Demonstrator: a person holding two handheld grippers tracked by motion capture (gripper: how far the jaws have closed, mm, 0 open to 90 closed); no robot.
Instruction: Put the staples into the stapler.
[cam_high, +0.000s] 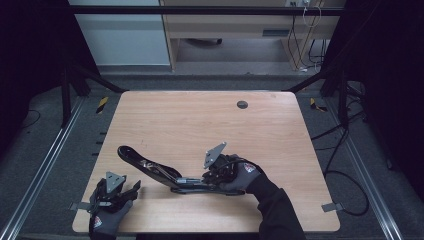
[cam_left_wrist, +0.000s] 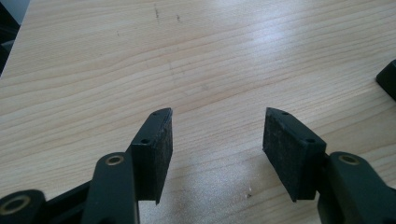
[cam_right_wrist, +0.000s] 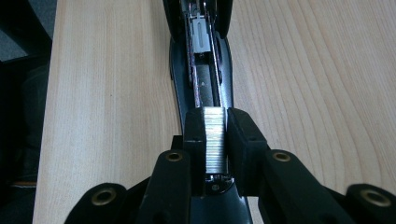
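Now the staple strip (cam_right_wrist: 215, 137) sits clamped between the right tongs (cam_right_wrist: 215, 140).

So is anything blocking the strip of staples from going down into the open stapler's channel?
Nothing visible does. The right gripper holds the strip of staples directly over the rear of the open stapler, and the channel ahead looks clear up to the metal pusher farther forward.
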